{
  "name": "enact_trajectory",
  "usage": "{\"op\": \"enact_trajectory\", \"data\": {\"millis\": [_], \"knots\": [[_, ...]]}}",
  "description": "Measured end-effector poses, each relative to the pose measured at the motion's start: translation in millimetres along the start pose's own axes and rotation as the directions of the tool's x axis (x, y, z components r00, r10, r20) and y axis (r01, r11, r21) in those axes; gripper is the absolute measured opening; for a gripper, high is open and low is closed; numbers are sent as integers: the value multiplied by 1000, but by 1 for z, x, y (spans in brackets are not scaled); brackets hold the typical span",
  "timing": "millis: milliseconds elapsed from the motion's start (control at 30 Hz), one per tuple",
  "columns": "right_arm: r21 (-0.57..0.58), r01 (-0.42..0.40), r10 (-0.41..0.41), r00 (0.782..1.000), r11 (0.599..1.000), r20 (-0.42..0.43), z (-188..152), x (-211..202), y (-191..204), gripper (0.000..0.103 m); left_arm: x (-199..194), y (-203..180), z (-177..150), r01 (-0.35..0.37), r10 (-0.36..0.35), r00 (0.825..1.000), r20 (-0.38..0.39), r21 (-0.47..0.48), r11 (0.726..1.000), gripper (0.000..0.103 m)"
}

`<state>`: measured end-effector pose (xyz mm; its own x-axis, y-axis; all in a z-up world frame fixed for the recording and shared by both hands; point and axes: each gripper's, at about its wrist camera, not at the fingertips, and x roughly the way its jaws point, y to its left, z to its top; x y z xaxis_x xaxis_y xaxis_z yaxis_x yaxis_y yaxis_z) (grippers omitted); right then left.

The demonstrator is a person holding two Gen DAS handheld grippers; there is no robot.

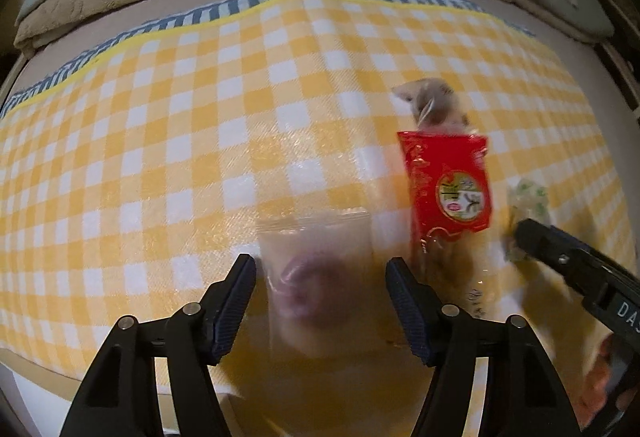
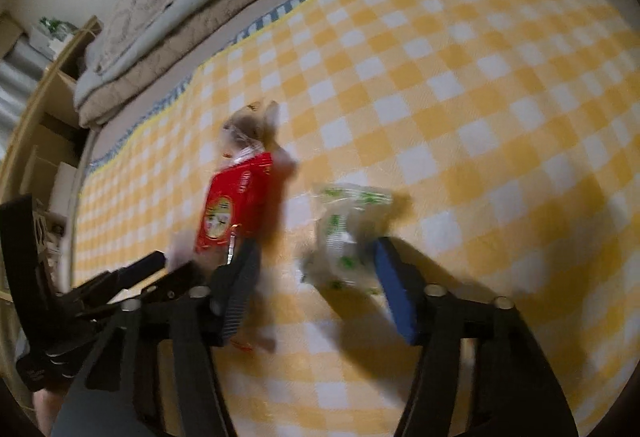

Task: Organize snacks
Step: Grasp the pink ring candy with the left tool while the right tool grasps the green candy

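My left gripper stands part-open, its ribbed blue pads either side of a clear, glossy plastic pouch with a purplish round inside, not visibly pressing it. My right gripper also stands apart around a crinkly clear wrapper with green print. Between them lies a shiny red foil packet on the yellow-and-white checked woven cloth, nearer its front edge.

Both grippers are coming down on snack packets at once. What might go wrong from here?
1. The clear packet between the left gripper fingers lies flat on the checked cloth; the fingers may pinch cloth too.
2. The red packet lies beside the left gripper and may get nudged.
3. The right gripper straddles the green-printed packet close to the left gripper; they might collide.
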<state>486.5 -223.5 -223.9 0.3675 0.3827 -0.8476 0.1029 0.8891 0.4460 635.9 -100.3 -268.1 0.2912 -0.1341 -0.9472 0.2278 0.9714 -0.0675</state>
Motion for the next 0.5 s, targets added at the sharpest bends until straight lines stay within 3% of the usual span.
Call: {"op": "enact_trajectory", "data": {"millis": [67, 333, 500], "knots": [[-33, 37, -37, 999, 999, 6, -1, -3, 2, 31, 3, 1, 1, -8, 8, 1000, 6, -9, 1000, 56], [-61, 65, -62, 997, 996, 56, -1, -22, -2, 7, -19, 1, -6, 30, -31, 997, 74, 7, 1000, 50], [-64, 70, -66, 995, 995, 72, -1, -32, 3, 6, -44, 7, -12, 66, -66, 990, 125, 3, 998, 50]]}}
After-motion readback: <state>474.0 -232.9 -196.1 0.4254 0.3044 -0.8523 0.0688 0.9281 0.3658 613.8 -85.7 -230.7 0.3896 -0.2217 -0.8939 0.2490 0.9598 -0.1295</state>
